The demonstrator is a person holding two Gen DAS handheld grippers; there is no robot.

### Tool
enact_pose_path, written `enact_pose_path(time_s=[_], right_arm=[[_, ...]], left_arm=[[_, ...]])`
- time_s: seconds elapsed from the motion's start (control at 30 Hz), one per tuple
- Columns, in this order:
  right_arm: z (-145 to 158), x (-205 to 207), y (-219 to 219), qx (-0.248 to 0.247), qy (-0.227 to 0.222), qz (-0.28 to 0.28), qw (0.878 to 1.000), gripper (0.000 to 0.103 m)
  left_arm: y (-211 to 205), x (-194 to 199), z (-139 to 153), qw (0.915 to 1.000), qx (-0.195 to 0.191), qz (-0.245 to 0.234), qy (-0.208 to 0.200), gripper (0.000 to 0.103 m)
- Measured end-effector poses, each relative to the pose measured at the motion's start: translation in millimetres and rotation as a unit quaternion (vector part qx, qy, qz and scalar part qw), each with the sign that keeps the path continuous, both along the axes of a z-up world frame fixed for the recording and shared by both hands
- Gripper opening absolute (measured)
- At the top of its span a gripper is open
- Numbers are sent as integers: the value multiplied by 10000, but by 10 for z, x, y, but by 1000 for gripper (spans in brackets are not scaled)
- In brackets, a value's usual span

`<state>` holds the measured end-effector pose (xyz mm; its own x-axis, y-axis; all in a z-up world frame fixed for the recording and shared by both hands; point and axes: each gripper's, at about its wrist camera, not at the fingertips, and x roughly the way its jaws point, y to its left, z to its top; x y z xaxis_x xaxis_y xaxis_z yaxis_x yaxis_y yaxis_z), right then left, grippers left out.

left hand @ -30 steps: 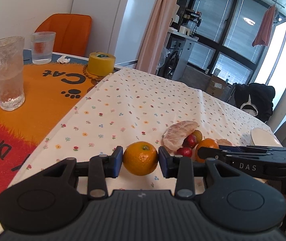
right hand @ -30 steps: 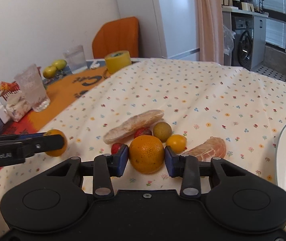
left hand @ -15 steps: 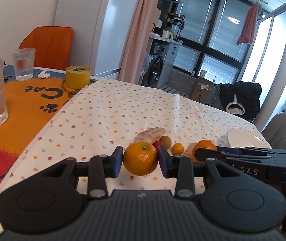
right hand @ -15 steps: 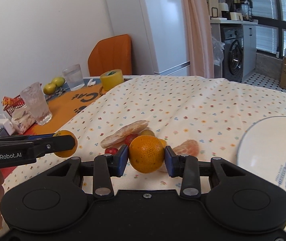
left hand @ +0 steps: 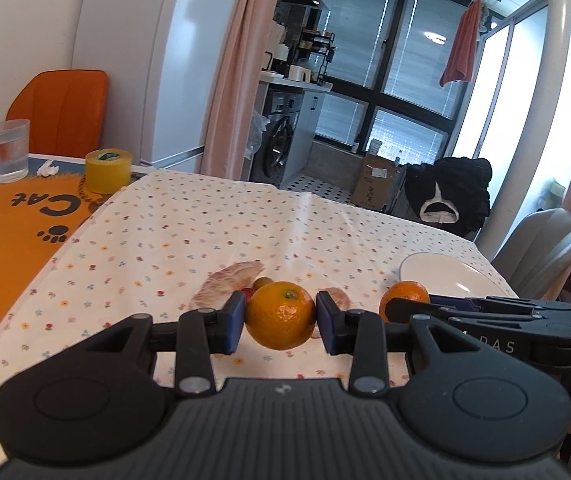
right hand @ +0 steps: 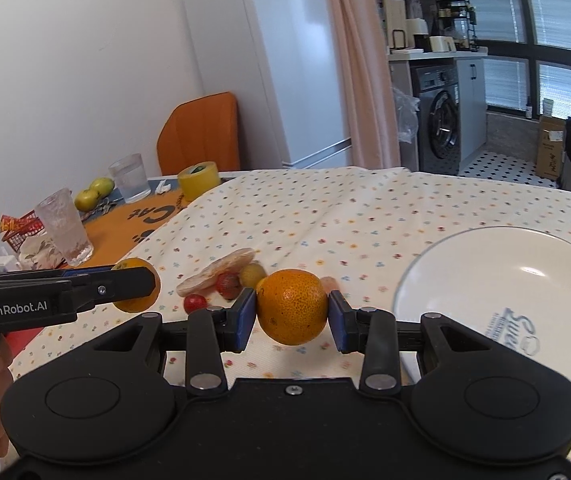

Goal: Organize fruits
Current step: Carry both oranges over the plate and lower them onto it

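- Our left gripper (left hand: pixel 280 322) is clamped on an orange (left hand: pixel 280 315); the blue pads press its two sides at the widest part, so it hangs clear of the floral tablecloth (left hand: pixel 213 232).
- Our right gripper (right hand: pixel 291 317) is likewise closed on a second orange (right hand: pixel 292 306), gripped across the middle and lifted off the cloth.
- We judge both fruits are held across the middle because a round, firm skin slips least there; a hold nearer top or bottom could squeeze it out.
- Left behind on the cloth is the small pile: a pale peeled citrus wedge (right hand: pixel 217 271), two red cherry-like fruits (right hand: pixel 228 284), a yellowish small fruit (right hand: pixel 251 275) and another peeled segment (left hand: pixel 336 298), mostly hidden behind the fruit we carry.
- The white plate (right hand: pixel 485 280) lies just beside the right gripper, bare inside, and we take it for the place the fruit belongs.
- Room to move: the cloth between pile and plate is free, and the plate sits near the table's far right edge, so a drop should land well inside the rim.
- The glasses (right hand: pixel 65 228), yellow tape roll (left hand: pixel 108 170) and snack basket (right hand: pixel 19 230) stand well apart to the left, out of our path.
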<state>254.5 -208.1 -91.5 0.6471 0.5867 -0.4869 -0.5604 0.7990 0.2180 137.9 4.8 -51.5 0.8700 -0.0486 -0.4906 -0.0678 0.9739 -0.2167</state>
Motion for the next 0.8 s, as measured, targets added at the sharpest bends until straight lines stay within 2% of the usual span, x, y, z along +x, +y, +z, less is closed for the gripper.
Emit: enact_pose_path(time_s=[0.8], right_arm=[[-111,-11,-878,224,27,-755,9969,37]], left_arm=[[-759,247,26,9977,153,-661,-40,37]])
